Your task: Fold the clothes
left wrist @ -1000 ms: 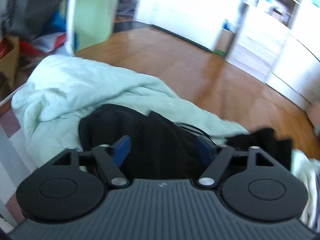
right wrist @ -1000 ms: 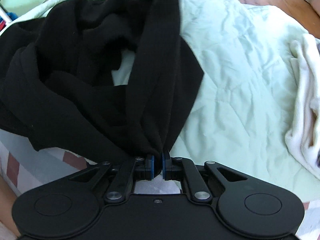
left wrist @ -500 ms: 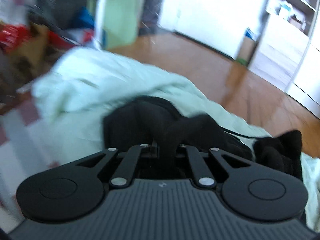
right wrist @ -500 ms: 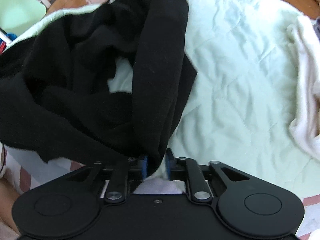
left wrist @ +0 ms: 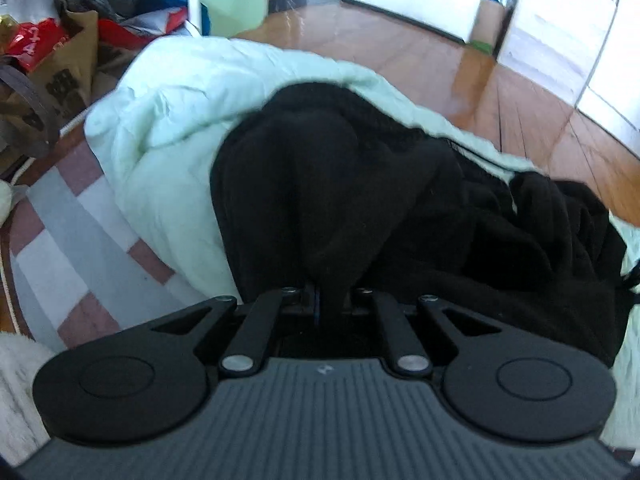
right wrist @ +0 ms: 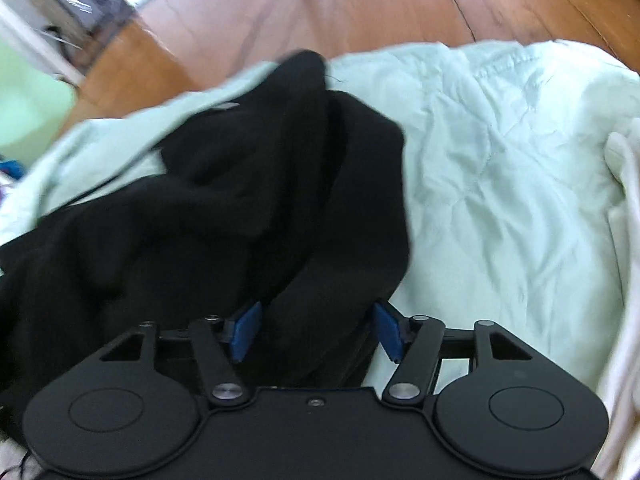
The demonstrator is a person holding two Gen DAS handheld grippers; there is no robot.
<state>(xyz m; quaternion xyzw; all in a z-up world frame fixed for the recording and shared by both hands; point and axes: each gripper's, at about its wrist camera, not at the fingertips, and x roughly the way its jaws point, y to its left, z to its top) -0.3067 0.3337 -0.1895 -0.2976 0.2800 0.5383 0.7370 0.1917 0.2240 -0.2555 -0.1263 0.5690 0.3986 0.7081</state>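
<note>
Black garment (left wrist: 360,200) lies bunched on a pale green quilt (left wrist: 168,120) spread over a striped sheet (left wrist: 72,248). The left gripper (left wrist: 332,304) pinches a fold of the dark cloth tight between its jaws. The right gripper (right wrist: 316,332) is opening, its blue pads (right wrist: 246,330) spread apart with loose black fabric lying between them. A cream fleece item (right wrist: 624,240) rests nearby, with wooden floor (left wrist: 420,56) beyond.

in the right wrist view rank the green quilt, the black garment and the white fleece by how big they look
1. Green quilt, partly covered, so unsure against the next.
2. Black garment, nearer the camera, about as large.
3. White fleece, only a strip at the edge.
</note>
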